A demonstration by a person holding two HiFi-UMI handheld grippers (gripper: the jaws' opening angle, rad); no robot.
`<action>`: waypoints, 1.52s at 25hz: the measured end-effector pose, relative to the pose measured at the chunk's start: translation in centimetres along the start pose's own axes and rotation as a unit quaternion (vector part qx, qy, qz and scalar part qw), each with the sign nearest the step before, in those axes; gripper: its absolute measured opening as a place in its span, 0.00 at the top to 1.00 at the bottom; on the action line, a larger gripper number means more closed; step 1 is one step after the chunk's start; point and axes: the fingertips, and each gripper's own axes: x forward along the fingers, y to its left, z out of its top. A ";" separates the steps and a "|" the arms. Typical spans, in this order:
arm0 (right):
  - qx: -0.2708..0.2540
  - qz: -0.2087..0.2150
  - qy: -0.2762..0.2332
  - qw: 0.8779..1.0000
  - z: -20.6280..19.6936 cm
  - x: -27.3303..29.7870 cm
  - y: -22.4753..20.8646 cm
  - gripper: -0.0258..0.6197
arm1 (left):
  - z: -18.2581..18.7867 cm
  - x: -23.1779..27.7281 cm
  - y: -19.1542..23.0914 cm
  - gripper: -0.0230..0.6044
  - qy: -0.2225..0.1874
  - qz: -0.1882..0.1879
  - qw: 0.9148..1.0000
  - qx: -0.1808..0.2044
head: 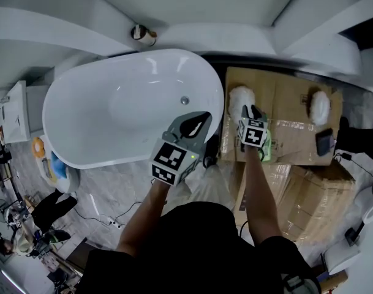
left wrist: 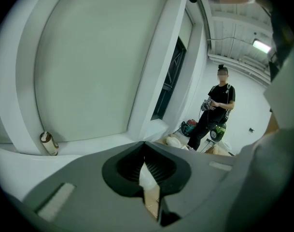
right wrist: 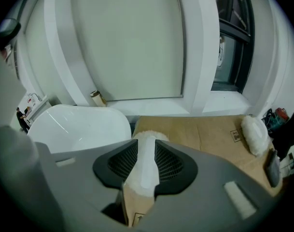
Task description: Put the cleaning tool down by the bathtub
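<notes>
The white bathtub (head: pixel 100 124) fills the left middle of the head view and shows again at the left (right wrist: pixel 79 122) of the right gripper view. A white fluffy cleaning tool (head: pixel 238 98) is at the left edge of a cardboard sheet (head: pixel 284 100), right beside the tub. My right gripper (head: pixel 252 110) is over it. In the right gripper view the gripper (right wrist: pixel 146 143) is shut on the cleaning tool's white handle (right wrist: pixel 146 166). My left gripper (head: pixel 201 118) hovers over the tub's right rim. Its jaws (left wrist: pixel 145 146) meet at the tips and hold nothing.
A second fluffy tool (head: pixel 320 106) and a flat black object (head: pixel 324 141) lie at the cardboard's right. A small bottle (head: pixel 143 34) stands on the ledge behind the tub. A person (left wrist: pixel 217 108) stands far off. More cardboard boxes (head: pixel 302 195) sit nearer me.
</notes>
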 end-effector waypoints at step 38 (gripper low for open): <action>-0.023 -0.053 -0.193 0.980 3.9 -27.4 11.1 0.91 | 1.2 -11.9 -7.8 0.97 -0.054 -0.136 0.985 0.094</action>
